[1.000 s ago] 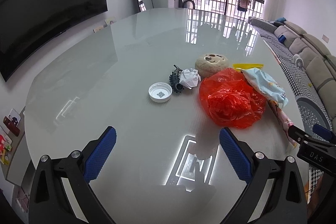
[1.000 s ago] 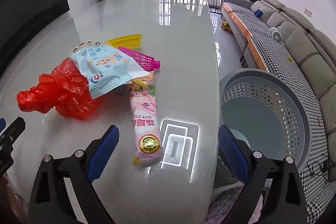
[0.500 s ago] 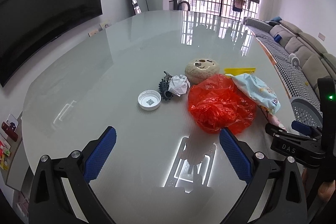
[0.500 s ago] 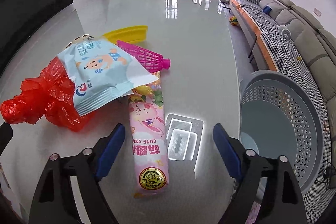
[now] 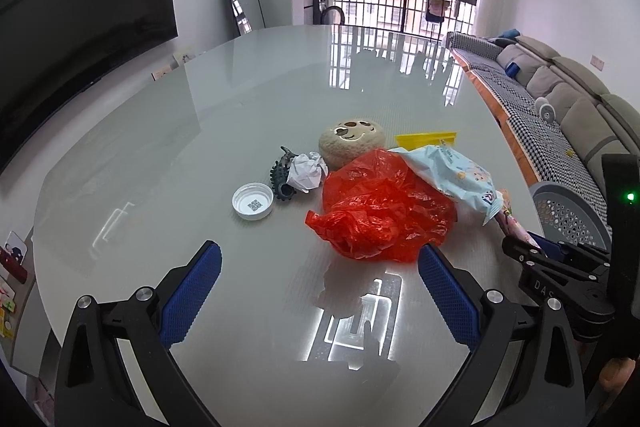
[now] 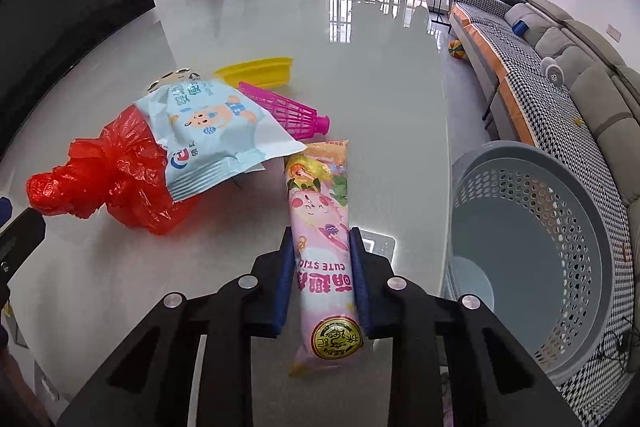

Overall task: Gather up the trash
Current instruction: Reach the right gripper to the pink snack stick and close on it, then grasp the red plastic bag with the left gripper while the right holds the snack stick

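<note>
My right gripper (image 6: 322, 247) is shut on a long pink snack wrapper (image 6: 320, 211) that lies on the glossy grey table (image 6: 380, 75); both blue pads press its sides. Left of it lie a light-blue snack bag (image 6: 212, 131) and a crumpled red plastic bag (image 6: 116, 175). My left gripper (image 5: 320, 263) stands open above the table with nothing between its fingers, short of the red plastic bag (image 5: 384, 207). Beyond it are a crumpled white paper (image 5: 306, 171), a white lid (image 5: 253, 201) and the light-blue snack bag (image 5: 452, 175). The right gripper (image 5: 528, 251) shows at the right of the left wrist view.
A grey perforated basket (image 6: 540, 259) stands on the floor right of the table edge. A pink shuttlecock-like toy (image 6: 288, 111), a yellow plastic piece (image 6: 260, 71), a round beige plush (image 5: 352, 143) and a dark spiky toy (image 5: 282, 179) also lie on the table. A sofa (image 6: 568, 51) runs along the right.
My right gripper has moved forward over the pink wrapper and shut on it. The left gripper has drawn back and up slightly, still open.
</note>
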